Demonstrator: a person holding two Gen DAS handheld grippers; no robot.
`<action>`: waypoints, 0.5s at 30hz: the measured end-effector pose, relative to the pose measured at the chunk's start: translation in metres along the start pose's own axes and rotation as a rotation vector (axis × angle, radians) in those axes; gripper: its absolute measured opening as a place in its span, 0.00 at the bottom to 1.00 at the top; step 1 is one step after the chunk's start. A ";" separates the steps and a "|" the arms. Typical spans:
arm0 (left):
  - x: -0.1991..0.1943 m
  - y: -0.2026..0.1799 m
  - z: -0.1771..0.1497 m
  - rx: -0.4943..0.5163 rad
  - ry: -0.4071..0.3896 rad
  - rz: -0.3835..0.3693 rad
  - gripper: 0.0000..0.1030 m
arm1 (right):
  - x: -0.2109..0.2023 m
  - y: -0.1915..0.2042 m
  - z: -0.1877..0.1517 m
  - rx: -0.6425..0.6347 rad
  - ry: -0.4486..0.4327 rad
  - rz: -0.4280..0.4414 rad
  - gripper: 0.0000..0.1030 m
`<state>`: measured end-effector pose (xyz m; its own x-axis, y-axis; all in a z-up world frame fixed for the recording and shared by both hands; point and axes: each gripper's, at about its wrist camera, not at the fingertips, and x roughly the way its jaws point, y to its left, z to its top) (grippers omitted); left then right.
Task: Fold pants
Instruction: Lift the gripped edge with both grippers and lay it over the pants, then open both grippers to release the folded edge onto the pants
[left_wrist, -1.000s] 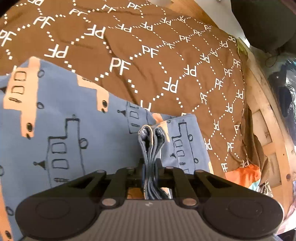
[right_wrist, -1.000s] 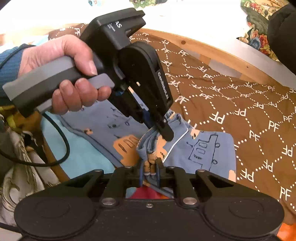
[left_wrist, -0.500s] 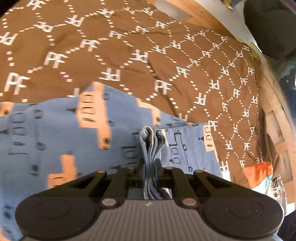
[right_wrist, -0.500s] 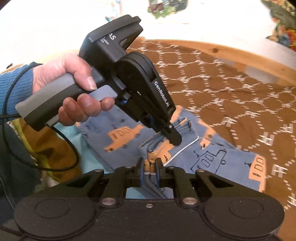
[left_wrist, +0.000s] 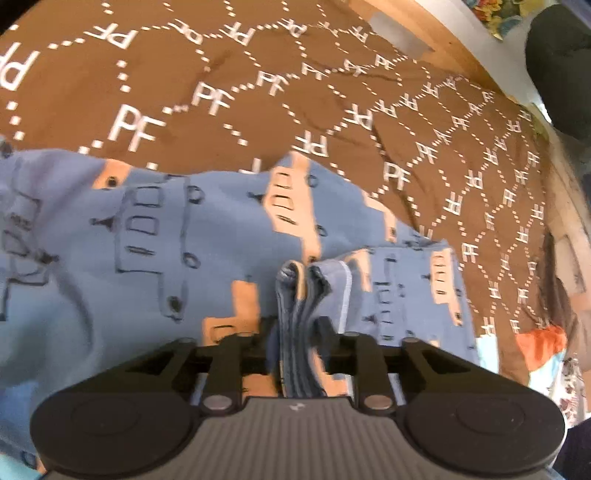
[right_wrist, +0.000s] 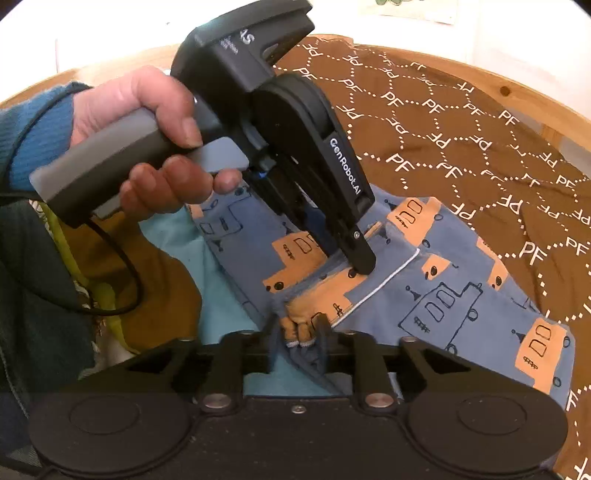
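Pants (left_wrist: 207, 236): blue, printed with orange and outlined trucks; laid on the brown cover, one part doubled over the rest, a white-stitched hem (right_wrist: 384, 284) seen on top.
Bunched edge (left_wrist: 295, 295): several layers are stood up between the left fingers.
Left gripper (left_wrist: 295, 328): jaws are opening; a gap is seen at the right finger, so the layers are between the pads but no longer pinched. In the right view its tip (right_wrist: 360, 258) is seen down on the pants.
Right gripper (right_wrist: 297, 328): jaws are opening; a folded orange-and-blue corner (right_wrist: 299, 328) is between the fingers, loosely.
Hand (right_wrist: 147, 136): wrapped round the left gripper's grey handle, with a blue sleeve behind it.
Cover (left_wrist: 258, 66): brown, patterned with white "PF" and dotted lines.
Frame (right_wrist: 517, 85): pale wood, beyond the cover.
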<state>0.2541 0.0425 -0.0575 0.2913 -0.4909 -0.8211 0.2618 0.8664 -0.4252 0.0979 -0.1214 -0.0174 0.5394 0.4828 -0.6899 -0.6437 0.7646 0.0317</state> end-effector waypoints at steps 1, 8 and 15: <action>-0.003 0.000 0.000 0.007 -0.005 0.007 0.34 | -0.004 -0.001 -0.001 0.005 -0.011 -0.006 0.36; -0.019 -0.025 -0.010 0.114 -0.188 0.190 0.68 | -0.045 -0.038 -0.024 -0.002 -0.076 -0.372 0.89; 0.004 -0.038 -0.014 0.115 -0.253 0.316 0.75 | -0.017 -0.106 -0.022 -0.002 -0.073 -0.649 0.94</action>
<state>0.2323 0.0088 -0.0495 0.5867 -0.2218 -0.7788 0.2202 0.9692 -0.1101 0.1449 -0.2199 -0.0253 0.8541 -0.0492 -0.5179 -0.1756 0.9098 -0.3761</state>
